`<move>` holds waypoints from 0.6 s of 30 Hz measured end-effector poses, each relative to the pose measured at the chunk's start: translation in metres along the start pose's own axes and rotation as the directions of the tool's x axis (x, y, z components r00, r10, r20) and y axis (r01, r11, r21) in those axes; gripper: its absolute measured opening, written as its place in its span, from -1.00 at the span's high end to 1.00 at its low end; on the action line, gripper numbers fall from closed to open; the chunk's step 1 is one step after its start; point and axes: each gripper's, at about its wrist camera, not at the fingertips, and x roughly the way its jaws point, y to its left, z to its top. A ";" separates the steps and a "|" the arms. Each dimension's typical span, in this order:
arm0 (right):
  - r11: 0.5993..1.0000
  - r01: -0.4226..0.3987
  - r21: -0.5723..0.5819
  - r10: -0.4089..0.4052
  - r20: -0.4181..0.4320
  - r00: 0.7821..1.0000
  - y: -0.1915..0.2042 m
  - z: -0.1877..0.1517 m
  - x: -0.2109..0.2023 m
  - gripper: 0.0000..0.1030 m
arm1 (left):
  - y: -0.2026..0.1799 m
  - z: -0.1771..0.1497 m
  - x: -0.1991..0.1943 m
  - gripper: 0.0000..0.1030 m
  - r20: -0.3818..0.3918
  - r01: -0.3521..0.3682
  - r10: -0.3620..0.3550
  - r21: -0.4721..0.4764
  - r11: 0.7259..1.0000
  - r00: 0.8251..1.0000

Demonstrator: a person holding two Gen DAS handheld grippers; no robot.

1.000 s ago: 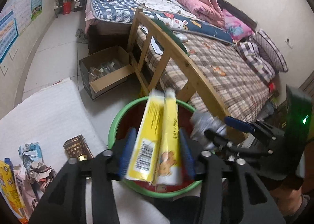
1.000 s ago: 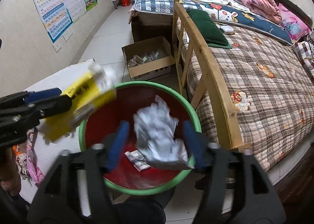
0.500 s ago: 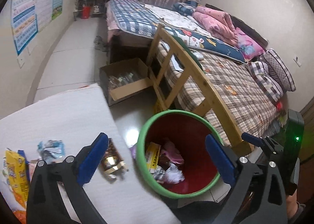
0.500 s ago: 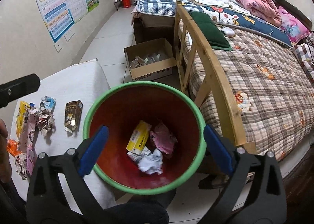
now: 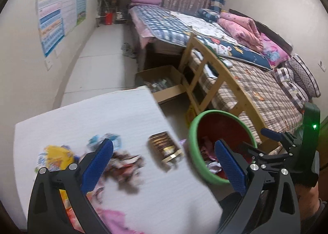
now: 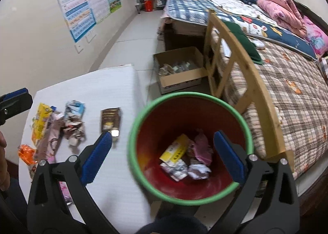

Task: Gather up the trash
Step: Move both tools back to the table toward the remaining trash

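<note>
A red bin with a green rim (image 6: 184, 98) (image 5: 193, 147) stands on the floor beside a white table (image 6: 102, 86) (image 5: 102, 115). In it lie a yellow box (image 6: 175, 151), crumpled white paper (image 6: 198, 170) and a pink wrapper (image 6: 203, 147). On the table lie a brown carton (image 6: 110, 119) (image 5: 164, 147), a crumpled blue-white wrapper (image 6: 73, 111), a yellow packet (image 6: 42, 117) (image 5: 59, 156), an orange wrapper (image 6: 25, 152) and pink wrappers. My right gripper (image 6: 163, 156) is open and empty above the bin's left rim. My left gripper (image 5: 164, 164) is open and empty above the table's right part.
A wooden bed frame (image 6: 246, 65) with a checked quilt stands right of the bin. An open cardboard box (image 6: 180, 70) sits on the floor behind the bin. Posters (image 6: 86, 4) hang on the left wall. A second bed (image 6: 184, 4) stands farther back.
Both grippers opened: the yellow box and the crumpled paper dropped into the bin. Both grippers have since swung left, the left one from over the bin to over the table.
</note>
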 end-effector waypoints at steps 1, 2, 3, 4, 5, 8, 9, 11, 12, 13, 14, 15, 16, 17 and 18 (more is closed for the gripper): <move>1.000 -0.005 -0.008 0.005 0.001 1.000 0.005 0.000 -0.001 -0.90 | 0.010 -0.004 -0.006 -0.84 0.003 -0.013 0.013 -0.008 1.000 1.000; 1.000 -0.013 -0.021 0.013 0.002 1.000 0.015 0.000 -0.001 -0.91 | 0.019 -0.007 -0.011 -0.84 0.005 -0.022 0.022 -0.014 1.000 1.000; 0.999 -0.021 -0.031 0.021 0.001 1.000 0.021 0.000 -0.001 -0.91 | 0.029 -0.011 -0.016 -0.84 0.007 -0.030 0.031 -0.023 0.999 1.000; 0.999 -0.028 -0.045 0.028 0.001 1.000 0.030 0.000 -0.001 -0.91 | 0.041 -0.015 -0.022 -0.84 0.008 -0.043 0.043 -0.037 0.998 0.999; 0.998 -0.032 -0.055 0.032 -0.001 0.999 0.037 0.001 0.001 -0.91 | 0.050 -0.018 -0.026 -0.84 0.008 -0.050 0.050 -0.049 0.998 0.999; 0.996 -0.047 -0.077 0.046 -0.008 0.999 0.054 0.001 0.004 -0.91 | 0.082 -0.031 -0.045 -0.84 0.015 -0.083 0.085 -0.087 0.993 0.996; 0.995 -0.053 -0.085 0.052 -0.011 0.999 0.061 0.000 0.006 -0.91 | 0.089 -0.034 -0.048 -0.84 0.016 -0.090 0.091 -0.094 0.991 0.996; 0.993 -0.060 -0.102 0.059 -0.017 0.998 0.073 -0.001 0.009 -0.91 | 0.109 -0.043 -0.059 -0.84 0.018 -0.113 0.116 -0.118 0.987 0.993; 0.992 -0.064 -0.111 0.062 -0.022 0.998 0.081 -0.001 0.011 -0.91 | 0.121 -0.048 -0.065 -0.84 0.017 -0.123 0.127 -0.132 0.984 0.992; 0.990 -0.069 -0.121 0.066 -0.026 0.997 0.088 -0.001 0.012 -0.91 | 0.130 -0.052 -0.069 -0.84 0.017 -0.133 0.136 -0.141 0.981 0.991; 0.989 -0.071 -0.129 0.068 -0.028 0.997 0.093 -0.002 0.013 -0.91 | 0.135 -0.055 -0.072 -0.84 0.016 -0.141 0.145 -0.148 0.979 0.989; 0.988 -0.074 -0.137 0.070 -0.029 0.997 0.098 -0.002 0.014 -0.91 | 0.143 -0.059 -0.075 -0.84 0.015 -0.148 0.152 -0.155 0.977 0.988; 0.986 -0.077 -0.148 0.073 -0.031 0.997 0.104 -0.003 0.015 -0.91 | 0.154 -0.064 -0.080 -0.84 0.013 -0.150 0.155 -0.167 0.974 0.988; 0.985 -0.076 -0.154 0.072 -0.032 0.997 0.109 -0.003 0.016 -0.91 | 0.160 -0.066 -0.081 -0.84 0.011 -0.152 0.156 -0.174 0.973 0.988; 0.984 -0.077 -0.160 0.072 -0.034 0.997 0.113 -0.003 0.017 -0.91 | 0.167 -0.069 -0.083 -0.84 0.007 -0.155 0.159 -0.179 0.971 0.987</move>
